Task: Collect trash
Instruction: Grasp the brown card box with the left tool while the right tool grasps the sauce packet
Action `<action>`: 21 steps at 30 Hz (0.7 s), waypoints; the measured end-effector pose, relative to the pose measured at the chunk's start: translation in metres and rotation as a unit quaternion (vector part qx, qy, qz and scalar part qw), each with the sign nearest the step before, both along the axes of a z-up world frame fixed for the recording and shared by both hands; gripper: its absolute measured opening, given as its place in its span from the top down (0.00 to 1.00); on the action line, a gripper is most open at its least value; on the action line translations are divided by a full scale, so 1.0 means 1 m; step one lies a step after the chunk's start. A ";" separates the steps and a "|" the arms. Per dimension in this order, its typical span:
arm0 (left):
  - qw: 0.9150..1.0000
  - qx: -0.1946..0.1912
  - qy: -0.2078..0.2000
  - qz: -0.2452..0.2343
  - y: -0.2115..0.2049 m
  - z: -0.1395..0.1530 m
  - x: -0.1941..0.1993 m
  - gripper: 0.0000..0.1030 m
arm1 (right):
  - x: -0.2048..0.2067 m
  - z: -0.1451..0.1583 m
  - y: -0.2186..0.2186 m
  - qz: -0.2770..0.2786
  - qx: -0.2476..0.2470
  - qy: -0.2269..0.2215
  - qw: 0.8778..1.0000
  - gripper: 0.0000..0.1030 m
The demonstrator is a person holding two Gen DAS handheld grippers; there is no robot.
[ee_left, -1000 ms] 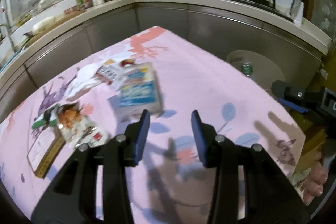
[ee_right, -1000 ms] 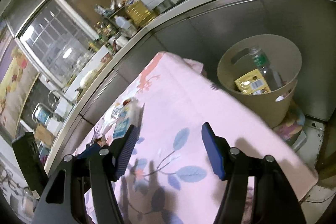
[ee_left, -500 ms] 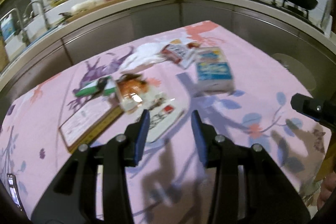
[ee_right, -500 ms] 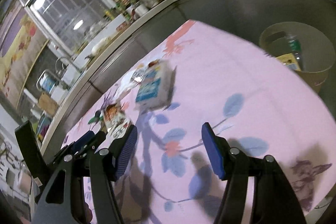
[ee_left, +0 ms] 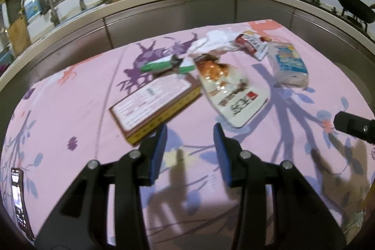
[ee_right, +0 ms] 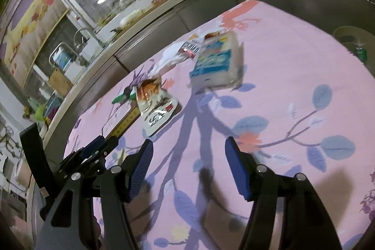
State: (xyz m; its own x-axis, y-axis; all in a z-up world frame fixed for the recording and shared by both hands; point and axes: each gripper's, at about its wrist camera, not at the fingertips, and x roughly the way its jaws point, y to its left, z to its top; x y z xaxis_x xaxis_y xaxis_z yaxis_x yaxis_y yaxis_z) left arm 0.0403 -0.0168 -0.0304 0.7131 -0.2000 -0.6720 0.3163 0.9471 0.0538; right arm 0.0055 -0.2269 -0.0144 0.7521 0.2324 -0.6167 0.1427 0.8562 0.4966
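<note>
Trash lies on the pink flowered tablecloth (ee_left: 70, 109): a flat box with a yellow edge (ee_left: 152, 100), a white snack bag with orange print (ee_left: 232, 90), a green and white carton (ee_left: 164, 63), a red and white wrapper (ee_left: 252, 45), a blue and white tissue pack (ee_left: 289, 63) and crumpled white paper (ee_left: 211, 42). My left gripper (ee_left: 189, 144) is open and empty, just short of the box and bag. My right gripper (ee_right: 188, 161) is open and empty above the cloth; the snack bag (ee_right: 157, 107) and tissue pack (ee_right: 215, 62) lie ahead of it.
A round beige bin (ee_right: 356, 43) holding a bottle stands past the table's right edge. A phone (ee_left: 20, 198) lies at the near left of the cloth. A steel counter (ee_left: 164, 8) with sink, bottles and woks runs behind the table.
Both grippers swung left across the table. The box and snack bag now sit ahead of the left gripper; the bin slid to the right edge of the right view. Both stay open.
</note>
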 end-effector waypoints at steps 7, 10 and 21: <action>1.000 0.002 0.006 0.019 0.019 -0.006 0.004 0.62 | 0.007 -0.003 0.018 0.023 -0.007 0.010 1.000 0.40; 1.000 0.001 0.009 0.024 0.024 -0.008 0.006 0.62 | 0.008 -0.006 0.022 0.028 -0.008 0.014 0.999 0.40; 0.999 0.004 0.016 0.033 0.031 -0.016 0.008 0.62 | 0.011 -0.012 0.027 0.036 -0.006 0.024 0.999 0.40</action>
State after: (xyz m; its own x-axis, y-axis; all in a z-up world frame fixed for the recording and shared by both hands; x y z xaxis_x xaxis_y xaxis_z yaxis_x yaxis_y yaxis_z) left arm 0.0484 0.0140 -0.0464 0.7023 -0.1479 -0.6963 0.2554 0.9654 0.0526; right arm 0.0165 -0.2000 -0.0268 0.7026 0.2768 -0.6556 0.1045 0.8712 0.4798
